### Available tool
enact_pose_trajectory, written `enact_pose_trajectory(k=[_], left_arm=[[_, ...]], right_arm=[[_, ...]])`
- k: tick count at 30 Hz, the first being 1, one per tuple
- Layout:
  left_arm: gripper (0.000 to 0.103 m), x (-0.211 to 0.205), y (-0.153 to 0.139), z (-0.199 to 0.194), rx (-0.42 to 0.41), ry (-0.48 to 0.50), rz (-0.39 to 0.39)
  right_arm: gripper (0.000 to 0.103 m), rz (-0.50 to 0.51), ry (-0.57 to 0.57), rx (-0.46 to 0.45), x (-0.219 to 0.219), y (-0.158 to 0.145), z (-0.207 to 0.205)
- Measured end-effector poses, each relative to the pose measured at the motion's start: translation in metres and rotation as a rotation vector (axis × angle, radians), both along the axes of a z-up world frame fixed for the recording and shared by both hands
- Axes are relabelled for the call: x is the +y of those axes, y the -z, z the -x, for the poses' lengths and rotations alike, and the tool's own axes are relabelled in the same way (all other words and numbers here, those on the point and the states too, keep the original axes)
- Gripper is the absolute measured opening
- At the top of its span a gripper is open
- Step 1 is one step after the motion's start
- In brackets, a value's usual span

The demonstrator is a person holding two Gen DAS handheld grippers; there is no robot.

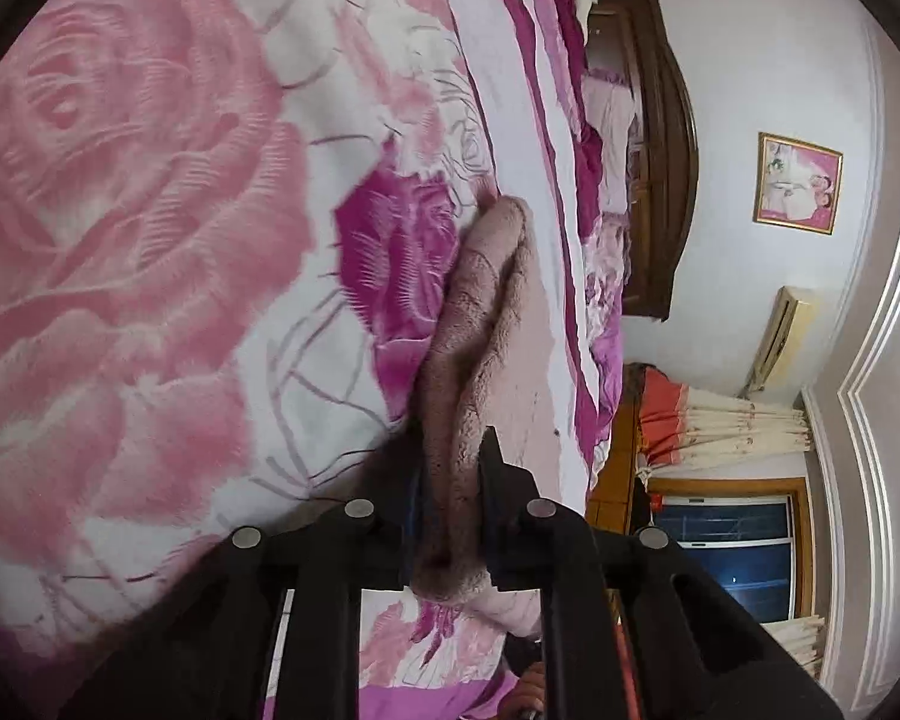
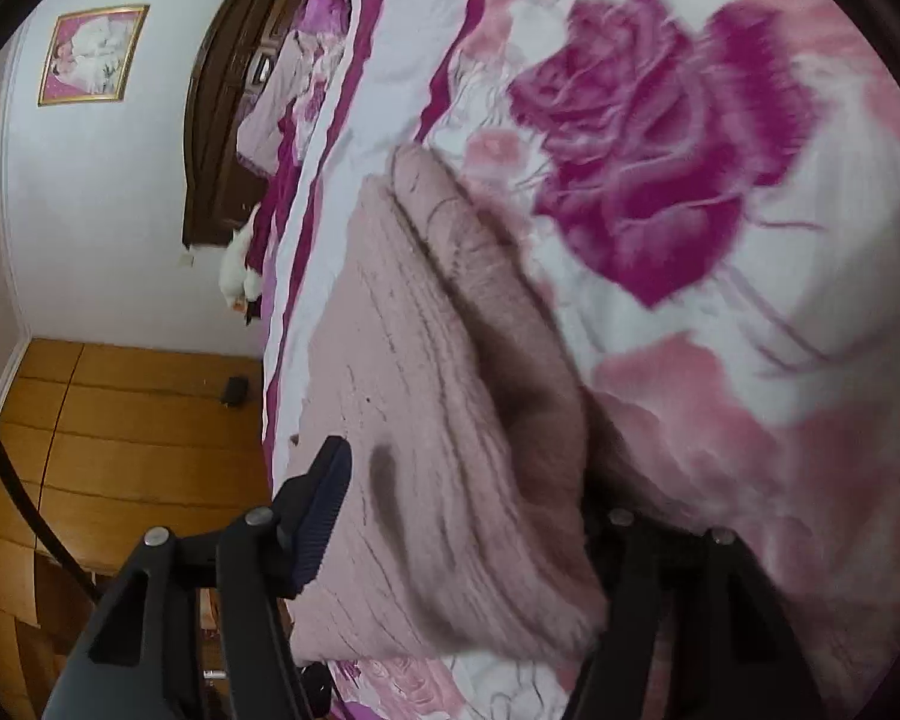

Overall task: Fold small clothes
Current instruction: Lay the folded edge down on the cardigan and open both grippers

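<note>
A small fuzzy dusty-pink garment [image 1: 486, 324] lies folded over on a bed with a rose-print blanket [image 1: 150, 240]. My left gripper [image 1: 450, 468] is shut on a thick fold of the garment's edge, fabric squeezed between both fingers. In the right wrist view the same garment [image 2: 438, 432] fills the space between the fingers. My right gripper [image 2: 456, 516] stands wide open around it. Its left finger [image 2: 324, 498] rests on the cloth. Its right finger is hidden behind the raised fold.
The rose-print blanket [image 2: 720, 210] covers the bed. A dark wooden headboard [image 1: 660, 138] and pillows [image 2: 270, 114] lie at the bed's far end. Wooden floor [image 2: 120, 432] lies beside the bed. A framed picture [image 1: 798, 183], curtain and window are on the wall.
</note>
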State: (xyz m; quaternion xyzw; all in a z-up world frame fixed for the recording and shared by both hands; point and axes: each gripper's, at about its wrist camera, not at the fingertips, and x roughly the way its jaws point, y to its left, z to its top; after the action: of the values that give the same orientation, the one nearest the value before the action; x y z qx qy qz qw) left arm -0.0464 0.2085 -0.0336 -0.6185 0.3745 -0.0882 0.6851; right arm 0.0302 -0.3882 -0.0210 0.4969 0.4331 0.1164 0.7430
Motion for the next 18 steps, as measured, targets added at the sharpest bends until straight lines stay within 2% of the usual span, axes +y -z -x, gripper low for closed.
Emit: enact_pose_trajectory(k=[1,2,3,5,9,13,18], left_arm=[[0.000,0.000,-0.001,0.004,-0.004,0.008,-0.031],[0.000,-0.002,-0.005,0.004,-0.007,0.021,-0.071],[0.000,-0.004,-0.012,0.009,-0.020,0.037,-0.116],[0.000,-0.001,-0.022,0.021,-0.029,0.031,-0.153],[0.000,0.008,-0.030,0.046,-0.039,-0.006,-0.124],[0.000,0.024,-0.031,0.071,-0.059,-0.042,-0.090],[0.000,0.020,-0.032,0.081,-0.067,-0.014,-0.116]], right_arm=[[0.028,0.030,-0.037,0.008,0.005,-0.002,-0.003],[0.021,0.038,-0.045,0.022,0.007,-0.001,-0.003],[0.020,0.019,-0.022,0.024,0.004,-0.001,0.000],[0.017,-0.034,0.029,0.000,-0.005,0.001,0.004],[0.016,-0.043,0.052,-0.007,-0.019,-0.005,0.026],[0.016,0.028,0.020,-0.039,-0.018,-0.013,0.051],[0.016,0.061,-0.010,-0.047,-0.018,-0.024,0.078]])
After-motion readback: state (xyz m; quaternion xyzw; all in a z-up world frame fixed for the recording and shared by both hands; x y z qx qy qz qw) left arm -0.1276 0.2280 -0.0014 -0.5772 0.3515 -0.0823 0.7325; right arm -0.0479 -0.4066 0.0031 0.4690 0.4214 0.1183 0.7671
